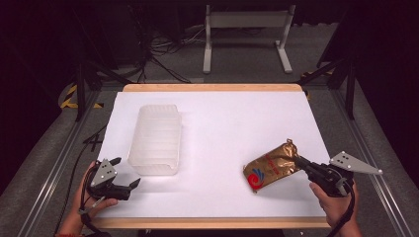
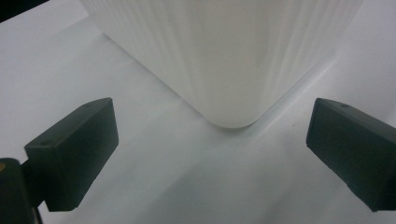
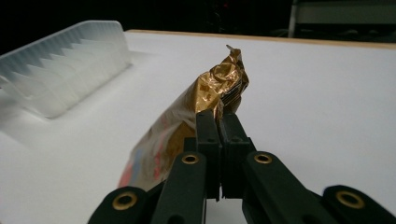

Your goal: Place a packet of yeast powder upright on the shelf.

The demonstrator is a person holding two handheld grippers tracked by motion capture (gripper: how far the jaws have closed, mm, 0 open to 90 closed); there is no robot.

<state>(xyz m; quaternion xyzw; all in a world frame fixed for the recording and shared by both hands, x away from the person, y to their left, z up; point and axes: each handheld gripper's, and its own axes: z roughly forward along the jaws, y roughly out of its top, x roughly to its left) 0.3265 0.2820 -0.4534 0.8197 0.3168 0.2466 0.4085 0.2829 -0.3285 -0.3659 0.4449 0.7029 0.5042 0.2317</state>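
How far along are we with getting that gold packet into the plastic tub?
Early stage, if the tub is the goal. Done: the right gripper has shut on the edge of the gold packet. In hand: the packet looks to be on or just above the white table, well right of the clear tub. The left gripper is open at the tub's near corner, not touching it. Left: carrying the packet over and releasing it.

My left hand (image 1: 89,197) holds the left gripper (image 1: 126,174) low at the near left corner, its jaws spread wide and empty, angled forward and to the right. My right hand (image 1: 336,205) holds the right gripper (image 1: 300,162) at the near right, pointing left, its jaws pressed together on the gold packet (image 1: 269,168).
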